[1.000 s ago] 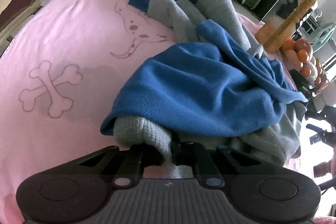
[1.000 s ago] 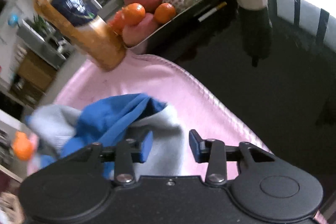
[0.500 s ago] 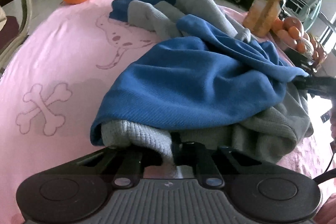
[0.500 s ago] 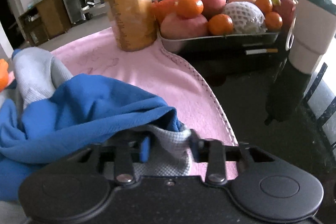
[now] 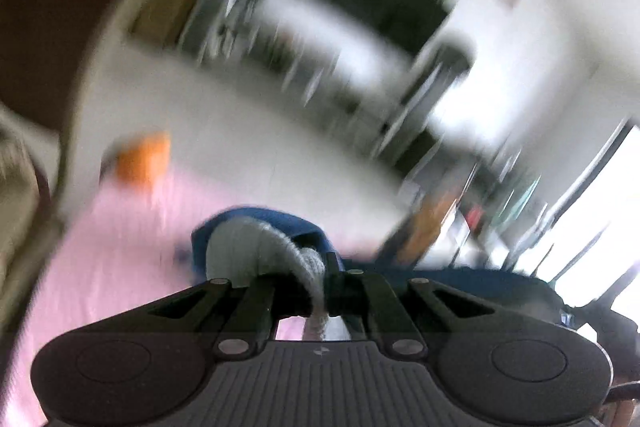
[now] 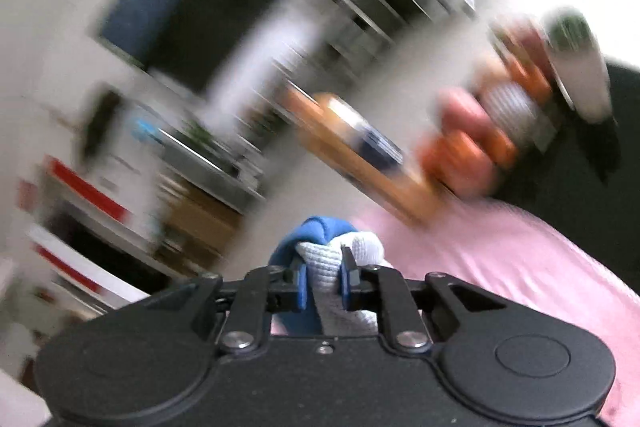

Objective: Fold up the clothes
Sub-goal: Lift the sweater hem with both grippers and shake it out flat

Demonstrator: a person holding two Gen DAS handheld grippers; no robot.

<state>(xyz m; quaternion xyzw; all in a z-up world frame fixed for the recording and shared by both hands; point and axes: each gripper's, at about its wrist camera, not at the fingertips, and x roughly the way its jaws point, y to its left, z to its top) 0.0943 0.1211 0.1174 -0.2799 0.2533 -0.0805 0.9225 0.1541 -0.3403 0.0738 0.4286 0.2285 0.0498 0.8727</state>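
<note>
A blue and grey knit sweater (image 5: 256, 243) bunches up right in front of the left wrist camera, and my left gripper (image 5: 320, 291) is shut on its grey ribbed edge. In the right wrist view my right gripper (image 6: 323, 277) is shut on another part of the sweater (image 6: 320, 239), where white-grey knit and blue cloth are pinched between the blue pads (image 6: 301, 287). Both views are tilted upward and heavily blurred by motion. The rest of the garment hangs below the grippers, out of sight.
A pink cloth (image 5: 112, 267) covers the table (image 6: 500, 255). An orange fruit (image 5: 144, 157) lies at its far left edge. An orange drink bottle (image 6: 360, 163) and a tray of fruit (image 6: 496, 123) stand to the right. Blurred shelves and a dark screen fill the background.
Both grippers have lifted sharply with the sweater, so the views swing up toward the room. The right gripper, open a second ago, has shut on the sweater's edge.
</note>
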